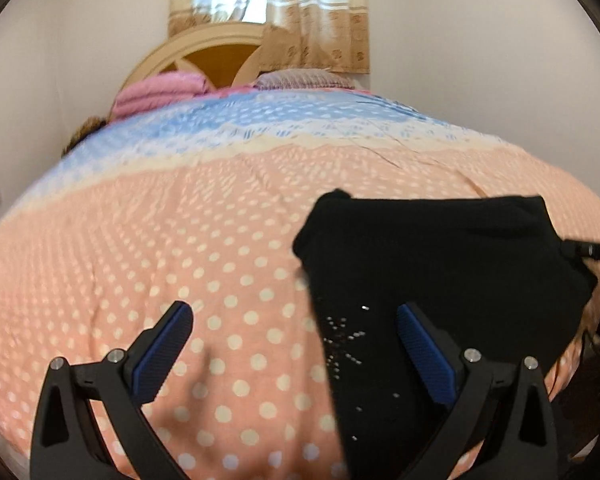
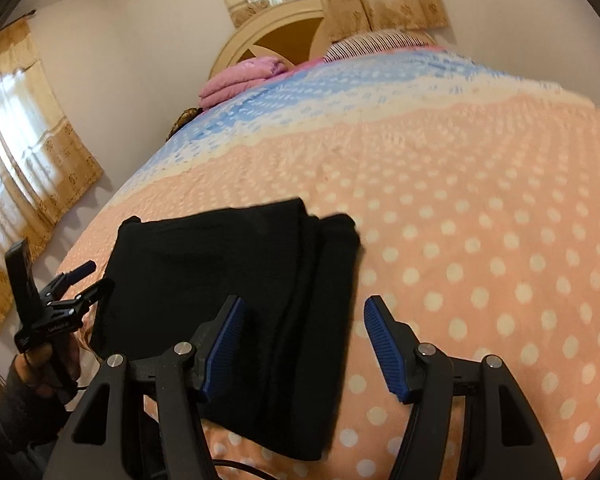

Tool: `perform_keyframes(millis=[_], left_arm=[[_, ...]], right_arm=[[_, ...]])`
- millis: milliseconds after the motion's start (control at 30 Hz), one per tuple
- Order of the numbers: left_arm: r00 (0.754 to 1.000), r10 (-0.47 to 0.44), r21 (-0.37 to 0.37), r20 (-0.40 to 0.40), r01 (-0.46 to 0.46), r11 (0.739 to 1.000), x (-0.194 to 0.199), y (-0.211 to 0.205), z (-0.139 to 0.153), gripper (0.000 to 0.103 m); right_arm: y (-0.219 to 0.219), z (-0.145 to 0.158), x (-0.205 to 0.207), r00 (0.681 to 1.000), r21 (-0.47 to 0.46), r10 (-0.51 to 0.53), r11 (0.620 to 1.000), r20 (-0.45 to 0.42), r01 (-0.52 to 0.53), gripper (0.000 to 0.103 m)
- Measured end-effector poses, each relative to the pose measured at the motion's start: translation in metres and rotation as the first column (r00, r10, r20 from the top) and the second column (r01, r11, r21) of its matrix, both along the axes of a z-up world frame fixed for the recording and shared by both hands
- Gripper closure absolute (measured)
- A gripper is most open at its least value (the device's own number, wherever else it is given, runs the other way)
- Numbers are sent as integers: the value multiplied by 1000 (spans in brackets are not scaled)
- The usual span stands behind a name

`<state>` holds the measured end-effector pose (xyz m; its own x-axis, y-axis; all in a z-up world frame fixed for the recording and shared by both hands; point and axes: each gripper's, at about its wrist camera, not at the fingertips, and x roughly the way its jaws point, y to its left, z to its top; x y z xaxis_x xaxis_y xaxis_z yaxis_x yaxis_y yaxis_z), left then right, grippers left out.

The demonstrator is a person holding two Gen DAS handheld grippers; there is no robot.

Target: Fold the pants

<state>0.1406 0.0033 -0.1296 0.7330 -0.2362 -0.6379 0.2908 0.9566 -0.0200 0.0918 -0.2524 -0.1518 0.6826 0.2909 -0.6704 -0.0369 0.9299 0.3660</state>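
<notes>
Bed [image 1: 140, 264] with a peach polka-dot cover, a blue and white patterned band toward the head. At the far end, left to right: folded pink blanket [image 2: 240, 78], rounded cream headboard [image 2: 276, 30], striped pillow [image 2: 376, 42]. Tan patterned curtains [image 1: 312, 20] over the window behind the headboard, another curtained window [image 2: 24, 152] on the left wall. White walls.

Black pants [image 2: 220, 296] lie folded in a rough rectangle on the peach part of the bed near the front edge, layered edges showing along the right side, some small sparkly studs [image 1: 346, 336] on the near part.

Left hand-held gripper [image 1: 294, 314]: jaws wide apart, empty, hovering over the bed at the pants' left edge; its right finger is over the black fabric, no grip.

Right hand-held gripper [image 2: 302, 308]: jaws roughly half open, empty, above the pants' right edge; contact with the cloth not clear.
</notes>
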Motion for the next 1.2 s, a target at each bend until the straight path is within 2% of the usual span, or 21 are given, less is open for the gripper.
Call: perform_keyframes(millis=[67, 267, 400, 500, 667, 933, 1000, 1167, 1200], left_arm=[[1000, -5, -32, -24, 4, 999, 5, 1, -6, 0], [999, -31, -52, -38, 29, 998, 11, -15, -11, 0], [996, -42, -109, -78, 34, 994, 22, -16, -14, 0], [993, -52, -167, -107, 34, 985, 28, -12, -18, 0], [991, -85, -156, -106, 68, 986, 26, -16, -16, 0], [984, -132, -194, -117, 108, 975, 29, -8, -16, 4], [980, -156, -191, -120, 132, 973, 31, -12, -15, 8], [966, -226, -221, -129, 194, 956, 30, -17, -12, 32], [964, -231, -226, -130, 198, 954, 30, -17, -12, 34]], right_arm=[[0, -1, -1, 1000, 14, -5, 1000, -2, 5, 39], [0, -9, 1, 1000, 31, -7, 999, -27, 8, 39], [2, -9, -1, 1000, 39, -9, 999, -16, 10, 38], [5, -9, -3, 1000, 91, 9, 996, 9, -10, 38], [15, -9, -4, 1000, 63, 14, 998, 21, -15, 38], [-6, -14, -3, 1000, 176, -30, 984, -5, 30, 58], [-6, -14, -3, 1000, 175, -31, 984, -3, 31, 61], [2, -10, -6, 1000, 132, -17, 991, 22, 14, 69], [5, -8, -7, 999, 113, -14, 994, 29, 11, 70]])
